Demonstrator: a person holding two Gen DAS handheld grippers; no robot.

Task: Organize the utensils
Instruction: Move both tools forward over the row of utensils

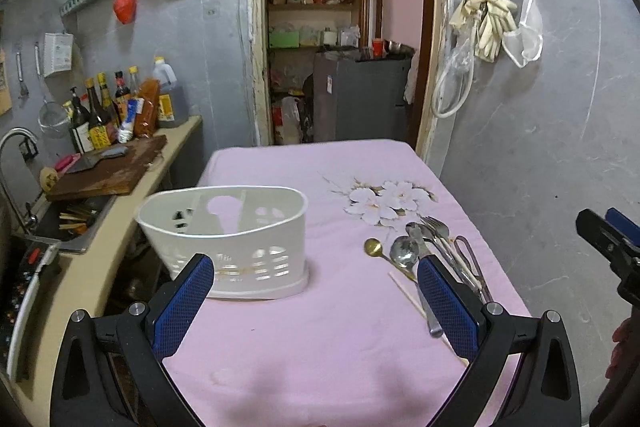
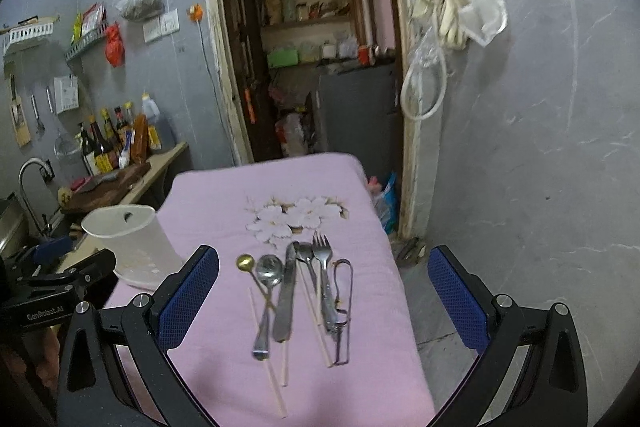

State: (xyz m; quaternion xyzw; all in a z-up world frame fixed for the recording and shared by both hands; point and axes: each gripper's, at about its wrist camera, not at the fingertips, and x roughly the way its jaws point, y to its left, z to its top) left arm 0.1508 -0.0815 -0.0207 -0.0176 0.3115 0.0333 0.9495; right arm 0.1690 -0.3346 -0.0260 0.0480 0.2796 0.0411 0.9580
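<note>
Utensils (image 2: 296, 291) lie bunched on the pink cloth (image 2: 224, 203), handles toward the person, probably so each can be picked by its handle and dropped into the caddy (image 1: 224, 239), which stands empty, apart from them, on the side toward the counter. The pile: gold spoon (image 2: 245, 261), big spoon, knife (image 2: 286, 297), fork (image 2: 322, 255), chopsticks, wire tool. Right gripper (image 2: 324, 301) hangs wide open straddling the pile, empty. Left gripper (image 1: 312, 301) is wide open and empty too, between caddy and pile
</note>
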